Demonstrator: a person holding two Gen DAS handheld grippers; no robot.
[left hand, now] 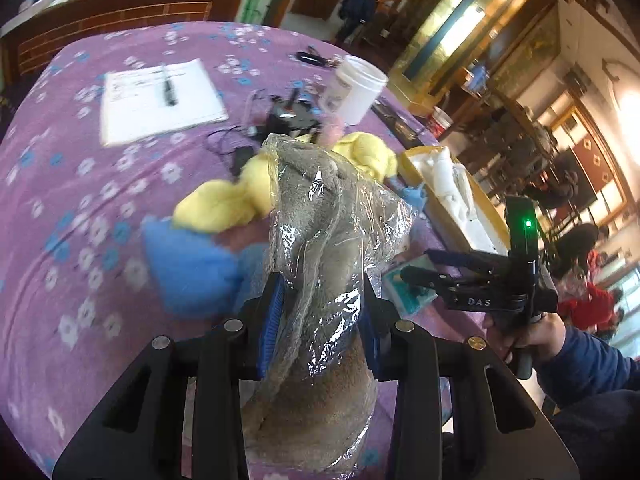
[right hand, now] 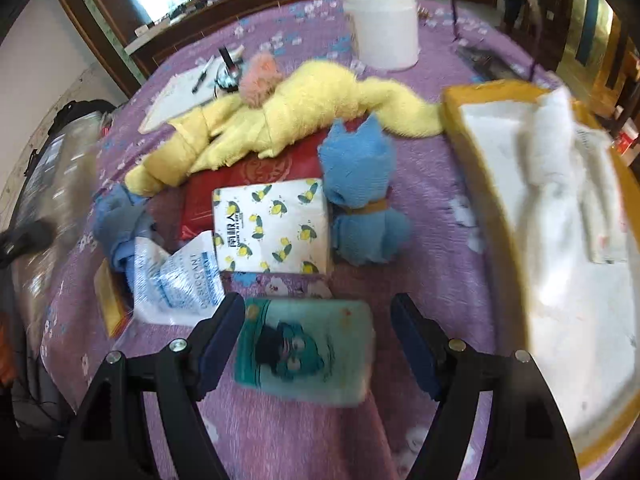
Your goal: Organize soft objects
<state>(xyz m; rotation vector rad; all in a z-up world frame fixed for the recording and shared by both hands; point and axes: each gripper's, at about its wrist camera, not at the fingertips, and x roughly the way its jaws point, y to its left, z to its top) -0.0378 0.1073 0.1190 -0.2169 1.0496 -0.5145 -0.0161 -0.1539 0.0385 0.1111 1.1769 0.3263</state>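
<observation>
My left gripper (left hand: 320,300) is shut on a grey-brown plush toy in a clear plastic bag (left hand: 320,248), held up above the purple tablecloth (left hand: 60,200). My right gripper (right hand: 318,320) is open, its jaws on either side of a teal tissue pack (right hand: 308,352) lying on the cloth; it also shows in the left wrist view (left hand: 424,268). Behind lie a yellow plush towel (right hand: 280,120), a blue plush cat (right hand: 364,192), a lemon-print tissue pack (right hand: 272,224) and a blue cloth (right hand: 120,216). A yellow-rimmed tray (right hand: 492,208) holding white cloths sits at the right.
A white jar (right hand: 384,24), a notepad with a pen (left hand: 160,96), black cables (left hand: 280,120), a red packet (right hand: 256,172) and a printed plastic bag (right hand: 176,276) lie on the table. A wooden cabinet (left hand: 112,12) stands behind. The table edge drops off at right.
</observation>
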